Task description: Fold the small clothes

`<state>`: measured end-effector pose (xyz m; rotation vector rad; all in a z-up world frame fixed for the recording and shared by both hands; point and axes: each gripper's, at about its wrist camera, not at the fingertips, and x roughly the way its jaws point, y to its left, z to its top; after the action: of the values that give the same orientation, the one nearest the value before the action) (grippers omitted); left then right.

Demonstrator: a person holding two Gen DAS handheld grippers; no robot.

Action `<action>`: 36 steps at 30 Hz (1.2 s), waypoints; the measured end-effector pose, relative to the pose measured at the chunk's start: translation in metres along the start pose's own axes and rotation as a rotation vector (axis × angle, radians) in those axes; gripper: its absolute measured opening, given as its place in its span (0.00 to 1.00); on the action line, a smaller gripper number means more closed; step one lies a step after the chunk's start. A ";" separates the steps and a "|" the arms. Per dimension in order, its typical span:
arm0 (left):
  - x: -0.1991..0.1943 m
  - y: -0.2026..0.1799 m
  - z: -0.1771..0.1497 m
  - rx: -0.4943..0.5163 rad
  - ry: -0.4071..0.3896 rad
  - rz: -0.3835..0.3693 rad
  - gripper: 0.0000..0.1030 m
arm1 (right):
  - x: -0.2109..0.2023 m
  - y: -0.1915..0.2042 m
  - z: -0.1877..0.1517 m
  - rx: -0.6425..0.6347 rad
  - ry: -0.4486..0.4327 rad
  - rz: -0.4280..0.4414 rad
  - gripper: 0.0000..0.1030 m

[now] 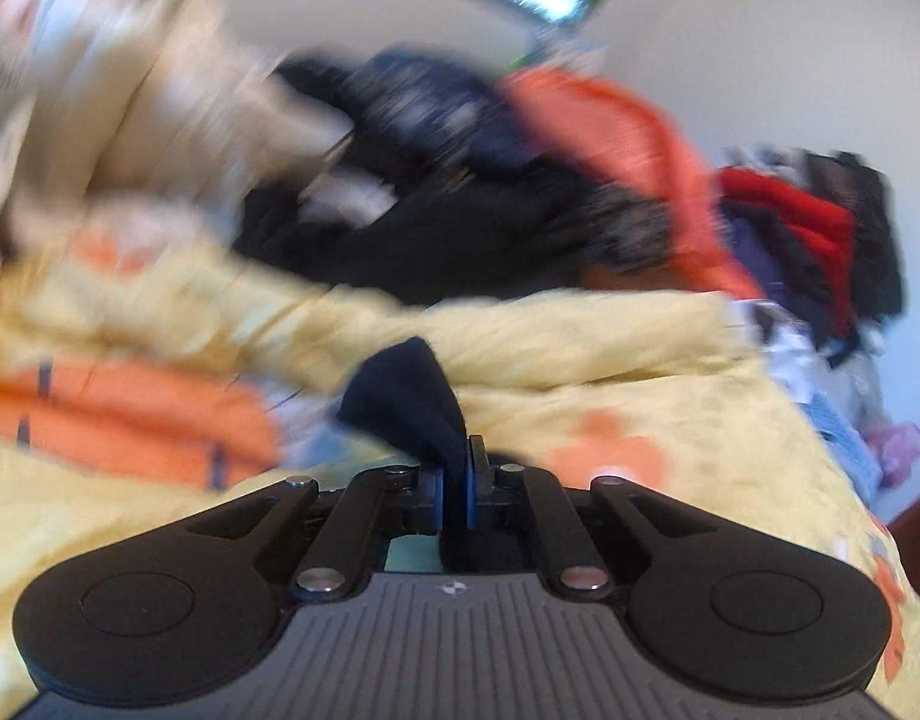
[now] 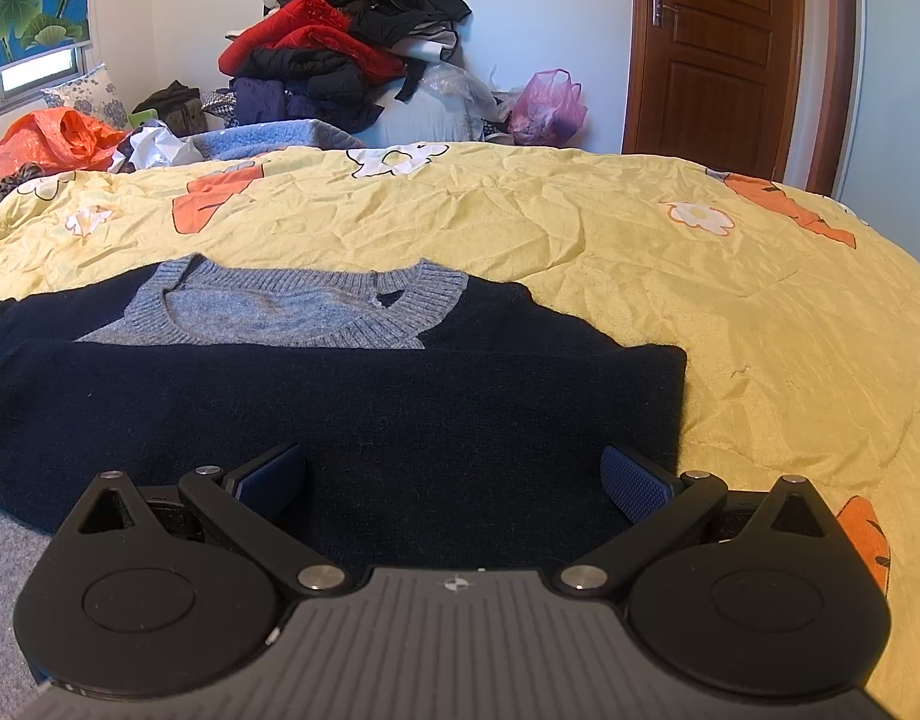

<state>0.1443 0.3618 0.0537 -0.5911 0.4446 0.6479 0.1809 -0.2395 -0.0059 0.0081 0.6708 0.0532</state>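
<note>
clothes heap (image 1: 460,180) motion-blurred, sweater (image 2: 339,408) edge-cropped

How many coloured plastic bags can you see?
2: an orange bag far left, a pink bag near the door. Others may hide behind the clothes pile.

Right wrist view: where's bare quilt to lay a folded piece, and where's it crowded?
Free: the yellow quilt right of the navy sweater, out to the bed's right edge, and the strip beyond its grey collar. Crowded: the far edge, with the clothes pile, pink bag and orange bag.
</note>
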 end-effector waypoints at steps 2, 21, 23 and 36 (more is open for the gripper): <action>-0.024 -0.034 -0.009 0.065 -0.052 -0.079 0.06 | 0.000 -0.001 0.000 0.004 -0.002 0.003 1.00; -0.140 -0.204 -0.265 0.646 0.189 -0.629 0.09 | 0.000 -0.002 0.000 0.017 -0.008 0.013 1.00; -0.137 -0.202 -0.262 0.613 0.228 -0.685 0.23 | 0.001 -0.001 0.001 0.011 -0.005 0.009 1.00; -0.145 -0.163 -0.248 0.249 -0.039 -0.614 1.00 | -0.021 0.015 0.044 0.262 0.071 0.471 1.00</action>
<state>0.1000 0.0377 0.0087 -0.4431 0.2780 0.0156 0.1911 -0.2252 0.0419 0.4187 0.7315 0.4196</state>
